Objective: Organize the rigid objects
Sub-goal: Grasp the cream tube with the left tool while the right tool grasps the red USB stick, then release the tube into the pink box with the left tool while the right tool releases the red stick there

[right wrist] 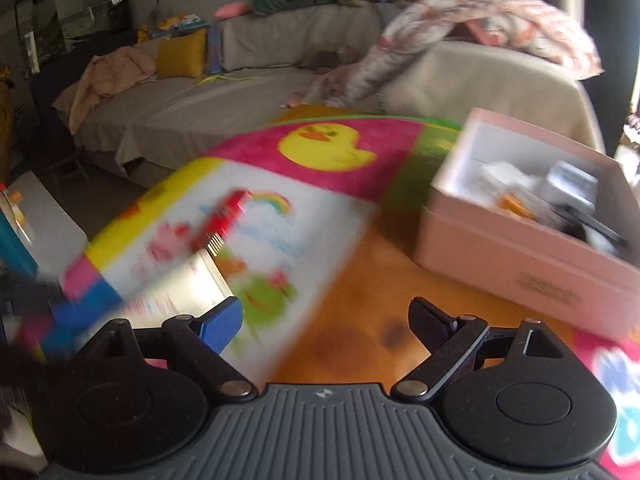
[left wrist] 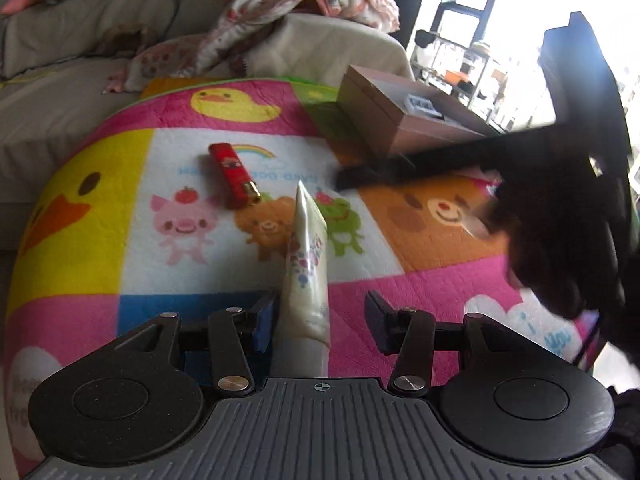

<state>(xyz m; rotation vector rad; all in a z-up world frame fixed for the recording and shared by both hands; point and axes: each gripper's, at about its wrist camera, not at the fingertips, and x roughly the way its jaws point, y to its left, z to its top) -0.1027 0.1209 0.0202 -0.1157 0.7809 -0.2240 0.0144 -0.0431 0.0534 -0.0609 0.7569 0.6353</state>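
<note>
Two matching black handheld grippers

Left gripper (left wrist: 320, 320) is showing blue pads, silver screws, a ribbed grey base; right gripper (right wrist: 326, 320) likewise.

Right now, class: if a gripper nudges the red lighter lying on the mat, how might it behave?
The red lighter looks small and rigid, so probably light and stiff. Lying flat on the quilted mat, it likely slides or pivots rather than rolls.

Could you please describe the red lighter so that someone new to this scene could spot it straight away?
Start at the bright cartoon mat spread in front of the sofa and find its white panel with the rainbow. The red lighter lies flat there, just beside the rainbow and above the pink pig. It is the only small red stick with a gold metal end, unlike the pale tube nearby.
</note>
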